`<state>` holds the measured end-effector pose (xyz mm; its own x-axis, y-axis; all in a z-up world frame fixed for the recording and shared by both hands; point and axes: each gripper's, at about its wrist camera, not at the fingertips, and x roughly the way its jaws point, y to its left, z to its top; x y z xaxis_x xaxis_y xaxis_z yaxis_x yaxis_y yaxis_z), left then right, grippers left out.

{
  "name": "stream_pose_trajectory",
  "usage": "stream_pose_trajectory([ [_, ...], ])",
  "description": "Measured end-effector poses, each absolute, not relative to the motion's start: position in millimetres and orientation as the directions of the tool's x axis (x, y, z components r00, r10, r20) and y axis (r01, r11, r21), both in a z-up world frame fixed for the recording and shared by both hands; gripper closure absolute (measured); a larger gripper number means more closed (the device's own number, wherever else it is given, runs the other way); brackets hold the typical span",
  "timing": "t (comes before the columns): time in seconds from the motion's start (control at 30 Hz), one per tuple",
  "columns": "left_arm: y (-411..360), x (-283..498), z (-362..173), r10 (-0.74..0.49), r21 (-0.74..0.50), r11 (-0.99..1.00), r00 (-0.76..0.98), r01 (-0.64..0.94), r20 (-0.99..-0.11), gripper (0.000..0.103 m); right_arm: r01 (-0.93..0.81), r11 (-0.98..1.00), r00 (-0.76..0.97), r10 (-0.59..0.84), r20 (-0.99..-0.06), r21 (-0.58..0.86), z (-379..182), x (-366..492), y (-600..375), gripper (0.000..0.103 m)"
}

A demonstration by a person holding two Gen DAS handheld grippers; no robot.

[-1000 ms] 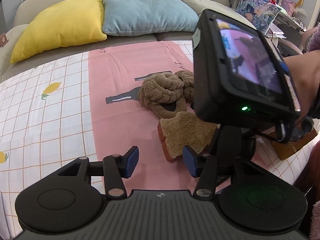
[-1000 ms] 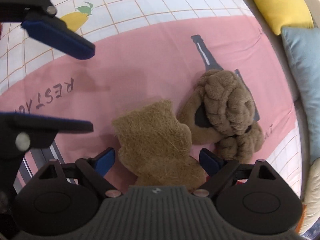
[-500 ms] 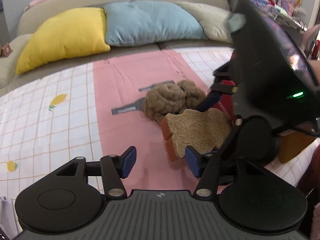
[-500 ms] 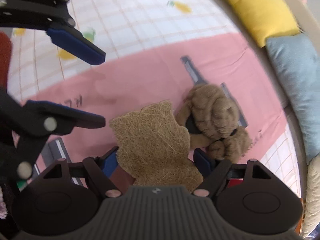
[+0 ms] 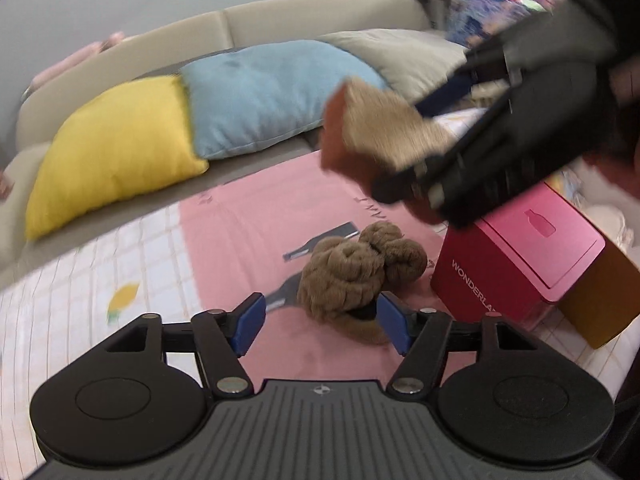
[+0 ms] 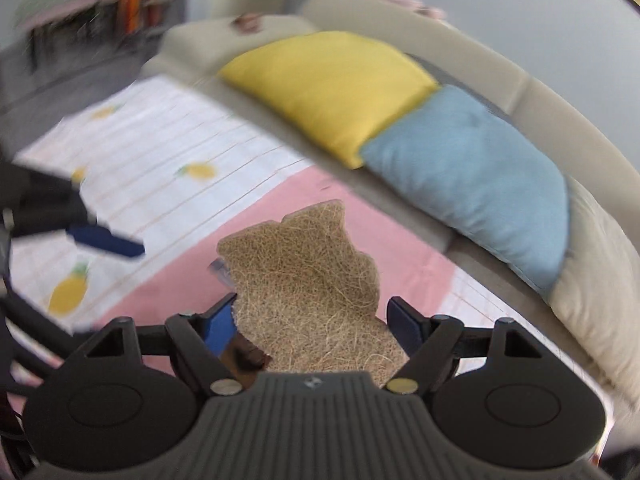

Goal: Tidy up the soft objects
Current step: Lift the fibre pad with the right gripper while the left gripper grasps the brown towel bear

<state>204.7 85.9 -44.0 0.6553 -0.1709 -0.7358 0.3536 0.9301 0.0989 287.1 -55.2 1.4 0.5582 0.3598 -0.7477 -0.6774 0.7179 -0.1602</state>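
A toast-shaped brown plush with a red-brown edge hangs in the air, and my right gripper is shut on its lower part. In the left wrist view the same plush and the right gripper sit blurred at the upper right, above the bed. A brown knotted plush lies on the pink cloth. My left gripper is low over it, jaws opening, with the near end of the plush between the blue pads and not pressed. One left fingertip shows in the right wrist view.
A pink box stands to the right of the knotted plush, with a brown box behind it. Yellow, blue and beige pillows lean on the headboard. White checked sheet with fruit prints lies to the left.
The right gripper closed on the toast plush and lifted it off the pink cloth, rolling as it rose. The left gripper's jaws widened and it moved over to the knotted plush.
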Motion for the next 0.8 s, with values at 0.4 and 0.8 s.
stream_pose_trajectory([
  [0.4,60.7,278.4,-109.1,-0.255,0.043,0.872,0.528,0.487,-0.81,0.018,-0.508,0.848,0.651,0.263,-0.713,-0.152,17.2,305.5,-110.3,0.025],
  [0.8,47.9,296.0,-142.2,-0.196,0.055,0.885,0.478,0.463,-0.856,0.024,-0.307,0.947,0.681,0.149,-0.717,-0.095,12.6,289.5,-179.0,0.025],
])
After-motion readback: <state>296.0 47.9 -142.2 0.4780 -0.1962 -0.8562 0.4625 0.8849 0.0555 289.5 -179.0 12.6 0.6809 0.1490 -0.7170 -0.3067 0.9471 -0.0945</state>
